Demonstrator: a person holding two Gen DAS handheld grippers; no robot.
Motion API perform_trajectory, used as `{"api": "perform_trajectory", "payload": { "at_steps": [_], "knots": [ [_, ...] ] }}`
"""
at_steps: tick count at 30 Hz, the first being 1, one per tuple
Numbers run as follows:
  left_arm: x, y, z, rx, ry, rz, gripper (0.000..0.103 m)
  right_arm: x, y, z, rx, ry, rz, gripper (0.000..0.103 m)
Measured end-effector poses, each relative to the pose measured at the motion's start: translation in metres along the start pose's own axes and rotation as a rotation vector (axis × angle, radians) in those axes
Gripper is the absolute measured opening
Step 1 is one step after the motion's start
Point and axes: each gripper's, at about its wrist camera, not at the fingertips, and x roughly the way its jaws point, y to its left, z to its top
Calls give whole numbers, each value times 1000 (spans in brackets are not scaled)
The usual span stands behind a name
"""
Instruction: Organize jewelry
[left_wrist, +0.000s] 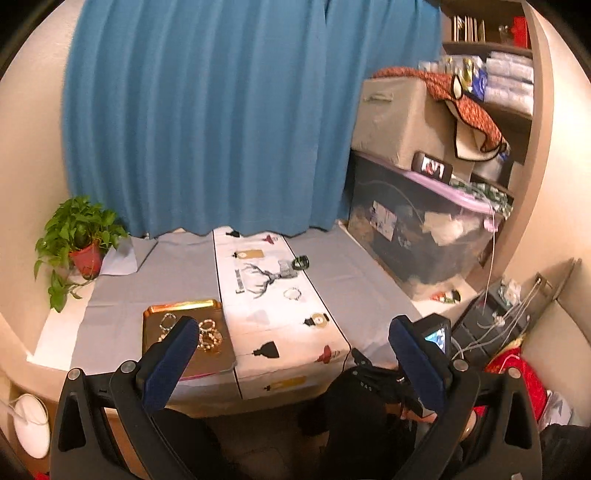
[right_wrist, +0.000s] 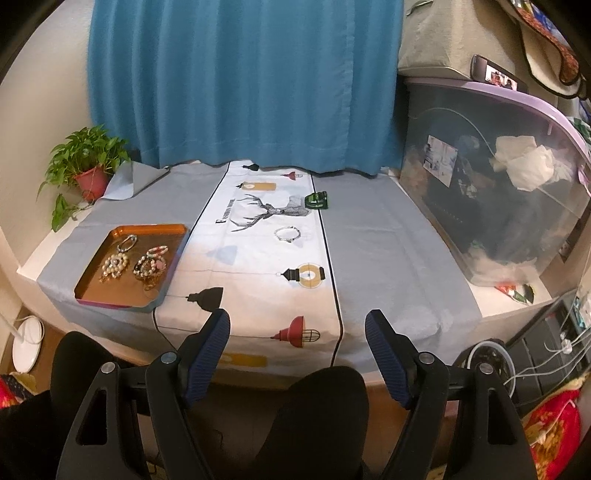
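Observation:
A copper tray (right_wrist: 110, 280) (left_wrist: 155, 332) lies at the table's front left with several beaded bracelets (right_wrist: 147, 264) (left_wrist: 210, 334) in it. On the white printed runner (right_wrist: 258, 258) lie a pale bead bracelet (right_wrist: 287, 233) (left_wrist: 292, 294) and, farther back, a green bangle (right_wrist: 317, 199) (left_wrist: 300, 262). My left gripper (left_wrist: 295, 332) hangs open above the table's front edge, with its left finger over the tray. My right gripper (right_wrist: 297, 325) is open too, low before the front edge. Nothing sits between either pair of fingers.
A potted plant (right_wrist: 88, 166) stands at the back left corner. A blue curtain (right_wrist: 243, 85) hangs behind the table. A large clear storage bin with a purple lid (right_wrist: 495, 192) fills the right side. Cables (right_wrist: 554, 354) and a white round lamp base (right_wrist: 26, 345) lie below.

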Motion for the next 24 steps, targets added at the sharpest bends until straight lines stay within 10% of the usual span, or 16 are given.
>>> {"api": "perform_trajectory", "payload": {
  "at_steps": [24],
  "knots": [
    [69,-1,21,-22,80,-30,102,51,-34,3,63,77,-45,77]
  ]
}}
